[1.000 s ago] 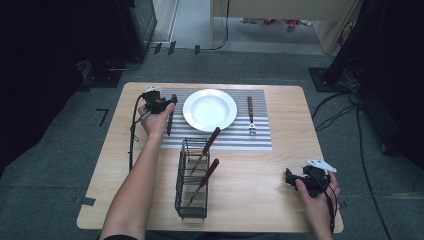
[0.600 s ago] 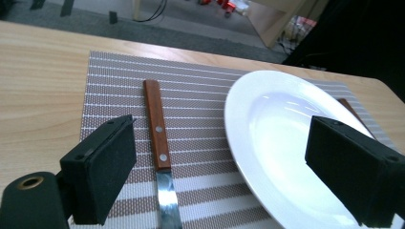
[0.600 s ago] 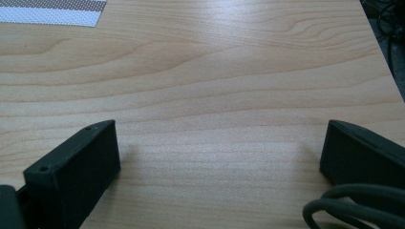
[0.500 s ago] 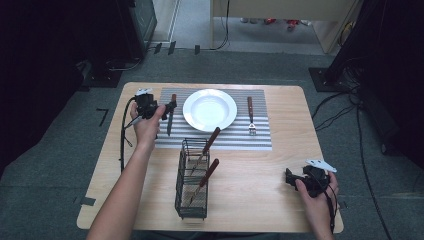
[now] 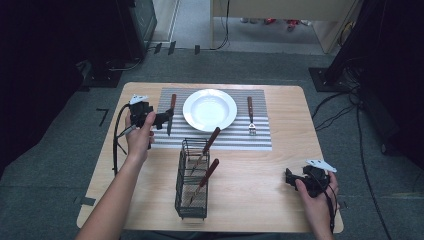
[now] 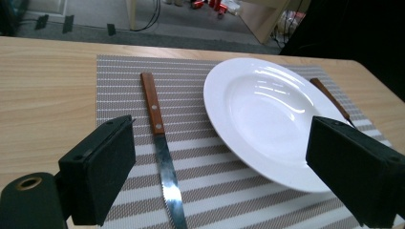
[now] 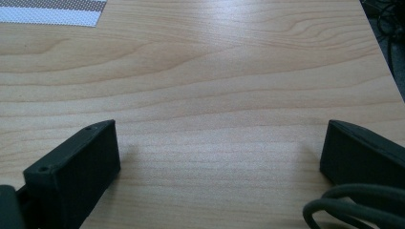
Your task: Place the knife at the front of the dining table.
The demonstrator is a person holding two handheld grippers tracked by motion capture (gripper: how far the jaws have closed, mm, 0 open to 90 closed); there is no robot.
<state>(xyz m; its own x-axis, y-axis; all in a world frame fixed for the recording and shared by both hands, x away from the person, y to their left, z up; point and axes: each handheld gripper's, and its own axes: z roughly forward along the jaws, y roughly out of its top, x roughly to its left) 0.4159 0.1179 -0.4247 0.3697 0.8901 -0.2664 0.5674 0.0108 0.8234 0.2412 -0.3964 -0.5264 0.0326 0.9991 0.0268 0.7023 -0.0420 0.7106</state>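
The left gripper (image 5: pixel 161 120) has drawn back left off the knife (image 6: pixel 160 145), jaws apart and empty. The knife now lies on the striped placemat (image 5: pixel 260 141), just left of the white plate (image 5: pixel 210 110), so that placing looks done. The right gripper (image 5: pixel 295 179) rests spread on the table's (image 5: pixel 260 200) near right.

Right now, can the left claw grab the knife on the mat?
Probably yes. The left claw is open, and the knife lies flat on the mat between its jaws with nothing on top of it. The plate sits beside it, apart.
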